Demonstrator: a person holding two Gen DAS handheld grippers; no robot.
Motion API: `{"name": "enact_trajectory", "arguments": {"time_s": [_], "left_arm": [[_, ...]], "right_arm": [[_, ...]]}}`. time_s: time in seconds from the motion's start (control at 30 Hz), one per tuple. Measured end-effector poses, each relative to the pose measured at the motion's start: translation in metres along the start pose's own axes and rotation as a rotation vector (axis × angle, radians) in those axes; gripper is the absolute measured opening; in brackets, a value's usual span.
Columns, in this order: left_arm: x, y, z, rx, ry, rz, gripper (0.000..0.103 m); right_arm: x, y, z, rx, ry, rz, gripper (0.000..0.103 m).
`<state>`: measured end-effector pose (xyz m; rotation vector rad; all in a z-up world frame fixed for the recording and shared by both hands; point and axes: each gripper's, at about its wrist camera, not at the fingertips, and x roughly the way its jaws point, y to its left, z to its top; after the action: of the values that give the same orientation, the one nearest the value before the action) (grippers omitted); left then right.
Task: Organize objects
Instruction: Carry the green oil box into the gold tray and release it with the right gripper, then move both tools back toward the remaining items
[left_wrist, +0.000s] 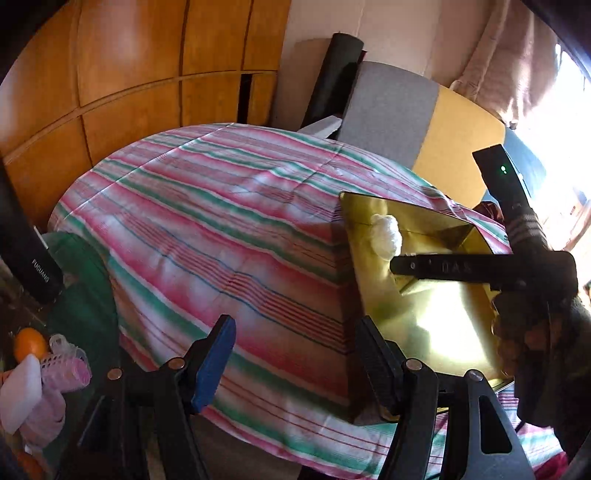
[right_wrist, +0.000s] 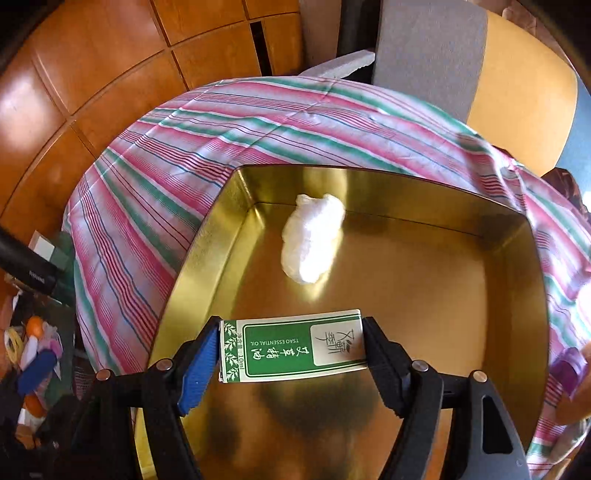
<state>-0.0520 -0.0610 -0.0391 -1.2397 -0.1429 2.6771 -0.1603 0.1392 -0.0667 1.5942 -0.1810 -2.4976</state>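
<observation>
A shallow square gold metal tin (right_wrist: 406, 280), glossy inside with upright walls, sits on a bench draped in a pink, green and white striped cloth (right_wrist: 177, 155). Toward the tin's far wall lies a crumpled white wad (right_wrist: 314, 240), soft and lumpy, resting on the tin floor. The right gripper (right_wrist: 291, 350) hangs over the tin's near half, its ribbed pads at both ends of a flat green-and-white essential oil carton (right_wrist: 291, 345); whether they press on it cannot be told. The left gripper (left_wrist: 295, 354) hovers empty, jaws apart, over the cloth just beside the tin's left wall.
</observation>
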Motion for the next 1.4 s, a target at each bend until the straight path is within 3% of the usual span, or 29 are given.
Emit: {"name": "enact_trajectory", "arguments": {"time_s": [0.07, 0.27, 0.97, 1.4], "left_arm": [[0.000, 0.006, -0.002, -0.015, 0.004, 0.006, 0.069], [-0.001, 0.009, -0.005, -0.025, -0.002, 0.014, 0.070], [-0.028, -0.041, 0.001, 0.104, -0.066, -0.005, 0.075], [-0.029, -0.088, -0.002, 0.210, -0.051, -0.057, 0.075]], "right_arm": [[0.003, -0.003, 0.004, 0.049, 0.001, 0.059, 0.083], [-0.015, -0.005, -0.005, 0.056, -0.046, 0.088, 0.083], [-0.110, -0.042, -0.085, 0.034, -0.258, -0.100, 0.083], [-0.153, -0.124, -0.123, 0.198, -0.317, -0.199, 0.083]]}}
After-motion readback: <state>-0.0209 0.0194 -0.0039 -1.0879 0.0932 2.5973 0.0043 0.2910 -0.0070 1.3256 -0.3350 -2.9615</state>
